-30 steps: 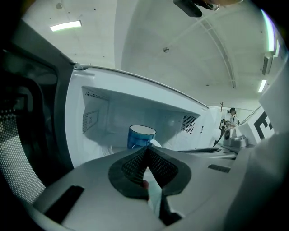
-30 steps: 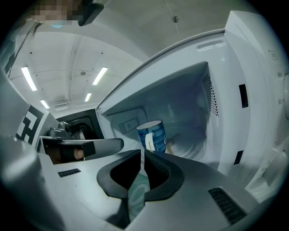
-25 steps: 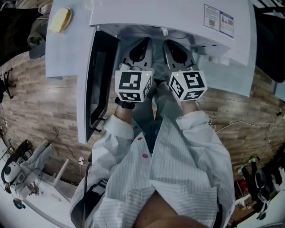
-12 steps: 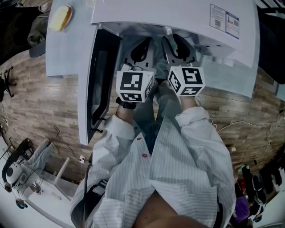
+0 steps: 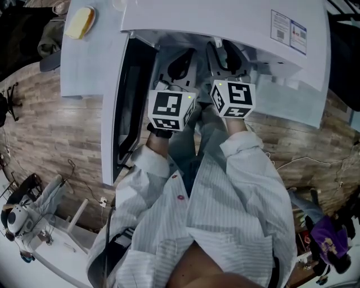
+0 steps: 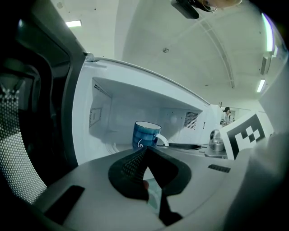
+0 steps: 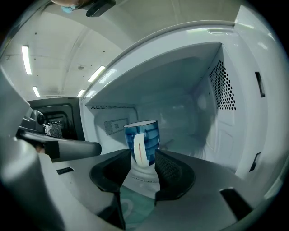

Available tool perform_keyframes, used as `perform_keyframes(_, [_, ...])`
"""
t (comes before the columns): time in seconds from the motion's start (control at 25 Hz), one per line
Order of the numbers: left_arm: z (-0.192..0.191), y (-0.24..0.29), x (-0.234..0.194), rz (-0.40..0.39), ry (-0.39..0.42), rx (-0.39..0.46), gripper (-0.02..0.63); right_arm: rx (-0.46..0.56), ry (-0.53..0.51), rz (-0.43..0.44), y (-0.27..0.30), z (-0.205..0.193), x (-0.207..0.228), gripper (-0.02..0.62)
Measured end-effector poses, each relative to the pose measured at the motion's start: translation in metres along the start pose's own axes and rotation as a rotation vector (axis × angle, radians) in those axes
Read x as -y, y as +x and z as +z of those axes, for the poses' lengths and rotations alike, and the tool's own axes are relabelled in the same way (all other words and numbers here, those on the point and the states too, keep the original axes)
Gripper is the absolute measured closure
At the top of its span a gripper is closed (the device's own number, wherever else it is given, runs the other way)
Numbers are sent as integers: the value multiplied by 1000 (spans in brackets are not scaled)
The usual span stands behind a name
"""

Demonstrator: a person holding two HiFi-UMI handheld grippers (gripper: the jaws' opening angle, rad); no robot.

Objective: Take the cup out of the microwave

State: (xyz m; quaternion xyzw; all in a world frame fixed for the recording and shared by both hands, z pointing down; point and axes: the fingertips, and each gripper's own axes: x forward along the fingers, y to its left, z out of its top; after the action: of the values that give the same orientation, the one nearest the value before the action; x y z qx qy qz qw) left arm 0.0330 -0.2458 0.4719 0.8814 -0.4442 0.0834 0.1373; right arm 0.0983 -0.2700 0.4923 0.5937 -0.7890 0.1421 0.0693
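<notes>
A blue cup [image 7: 143, 140] with a white rim stands inside the white microwave [image 5: 225, 17], its white handle turned toward my right gripper. My right gripper [image 7: 143, 156] is in the cavity mouth with its jaws opening. The cup is just beyond the fingertips, in line with the gap, and neither pad touches it. My left gripper [image 6: 146, 150] is shut and empty at the left of the opening, with the cup [image 6: 145, 134] a little ahead of it. In the head view both grippers, left [image 5: 179, 67] and right [image 5: 225, 59], reach under the microwave's top, which hides the cup.
The microwave door [image 5: 121, 107] stands open at the left, close to my left gripper. A yellow object [image 5: 79, 22] lies on the white counter at the upper left. The cavity's perforated right wall [image 7: 226, 85] is near my right gripper. Wooden floor lies below.
My right gripper has moved up the picture, deeper toward the microwave opening. The left gripper has stayed where it was.
</notes>
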Motion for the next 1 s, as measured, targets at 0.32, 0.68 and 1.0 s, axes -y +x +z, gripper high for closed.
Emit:
perform_keyframes(0.32, [-2,-3,-8,11,-2,3,597,-4,-10,-10,13,-3,2,428])
perform_keyframes(0.68, [-4,-5,-13,12,3,-1,597,27,-57,-34,16,0,-1,470])
perform_keyframes(1.0, [-2,-5,-12,11,5,0,597,36,-92,-50,14,1,-1,508])
